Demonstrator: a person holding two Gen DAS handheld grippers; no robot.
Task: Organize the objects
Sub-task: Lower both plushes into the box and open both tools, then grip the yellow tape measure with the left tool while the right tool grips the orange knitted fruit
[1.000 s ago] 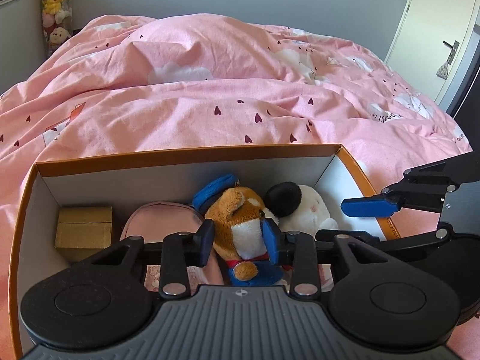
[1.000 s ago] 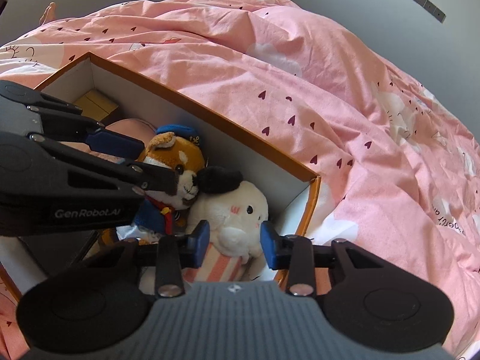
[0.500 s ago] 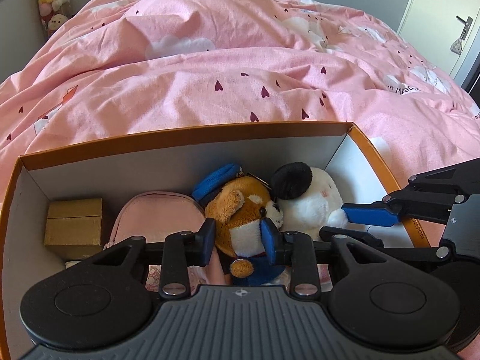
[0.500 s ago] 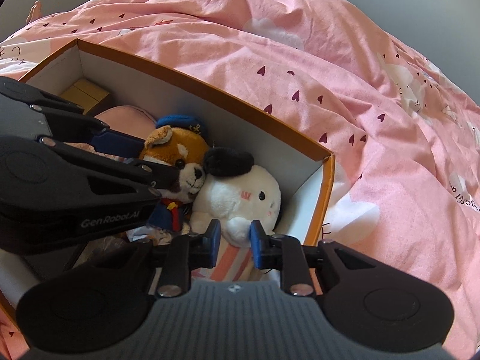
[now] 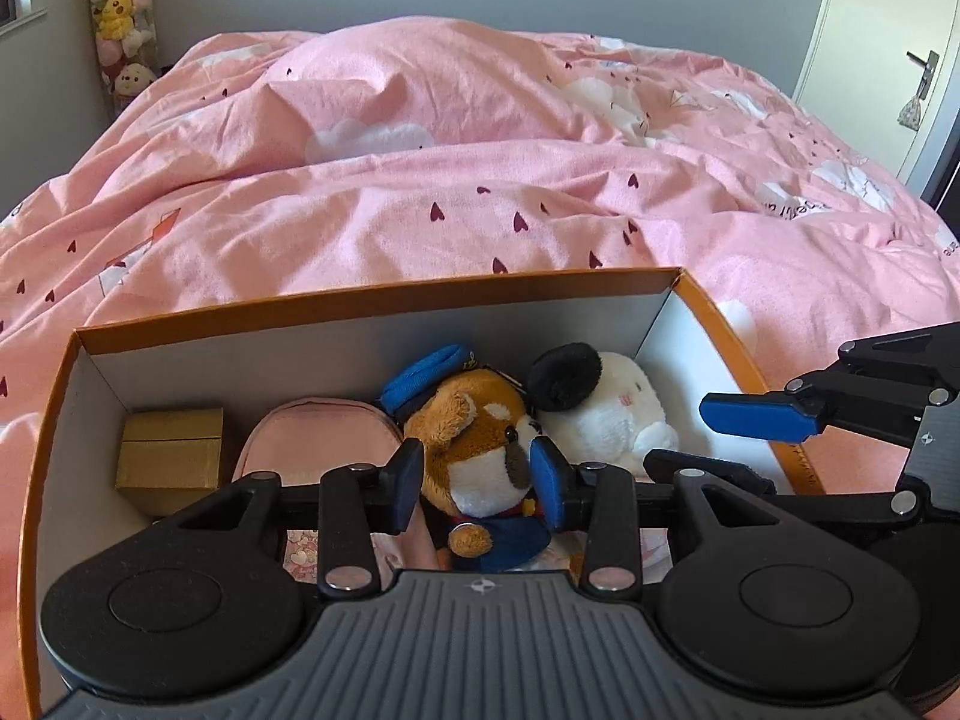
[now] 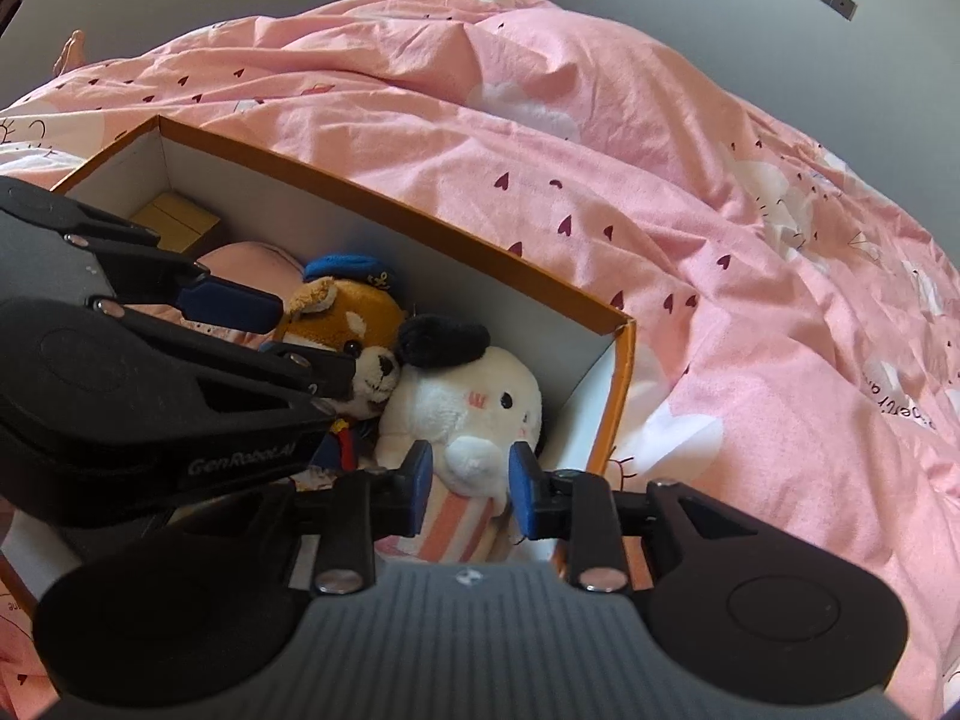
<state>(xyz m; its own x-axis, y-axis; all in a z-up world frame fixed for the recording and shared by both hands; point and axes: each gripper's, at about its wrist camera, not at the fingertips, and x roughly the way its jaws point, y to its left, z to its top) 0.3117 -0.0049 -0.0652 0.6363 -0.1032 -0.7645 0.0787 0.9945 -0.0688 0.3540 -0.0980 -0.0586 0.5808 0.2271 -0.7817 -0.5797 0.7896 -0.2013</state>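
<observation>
Plush toys packed side by side inside an orange-rimmed cardboard box [image 5: 372, 300] resting on a pink heart-print duvet [image 5: 480, 180]. Brown bear plush [image 5: 474, 450] in blue cap and blue outfit near the middle of the box, leaning against a white plush [image 5: 606, 414] with a black ear, tucked into the right-hand corner. Pink pouch [image 5: 318, 438] just left of the bear, touching it; gold box [image 5: 171, 450] further left, against the back wall, slightly apart from the pouch.

Left gripper [image 5: 477, 483] poised over the bear, blue pads at either side of its face and chest, jaws parted about as wide as the toy; contact with the fur impossible to confirm, so grip uncertain. Right gripper [image 6: 471, 486] low over the white plush, jaws partly apart, framing its small paw and the pink-striped fabric [image 6: 456, 525] below; pads close to the plush but no clear squeeze visible.

Closed door [image 5: 888, 60] and a column of hanging soft toys [image 5: 120, 30] in the background.
</observation>
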